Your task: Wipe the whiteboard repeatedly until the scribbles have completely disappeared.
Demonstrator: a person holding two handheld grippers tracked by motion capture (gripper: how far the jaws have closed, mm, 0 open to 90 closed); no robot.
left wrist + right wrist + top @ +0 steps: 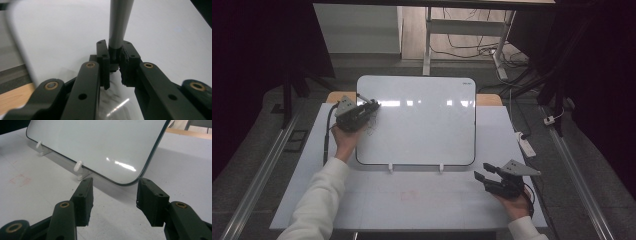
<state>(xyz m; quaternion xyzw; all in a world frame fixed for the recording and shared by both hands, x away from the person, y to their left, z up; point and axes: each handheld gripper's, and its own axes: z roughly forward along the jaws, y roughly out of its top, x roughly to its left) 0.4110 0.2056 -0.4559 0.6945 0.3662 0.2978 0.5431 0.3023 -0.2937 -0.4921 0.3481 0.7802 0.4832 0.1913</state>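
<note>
Left tongs clamped on a slim grey marker pen, its far end out of frame, held over the upper left corner of the glossy white rounded-corner whiteboard, which leans on two small white clips on the white bench. Faint dark scribbles lie on the board just below the left tongs; judged from this, marking is under way at that corner, and most of the board remains blank. Right tongs rest half-wide and empty on the bench near the board's lower right corner.
</note>
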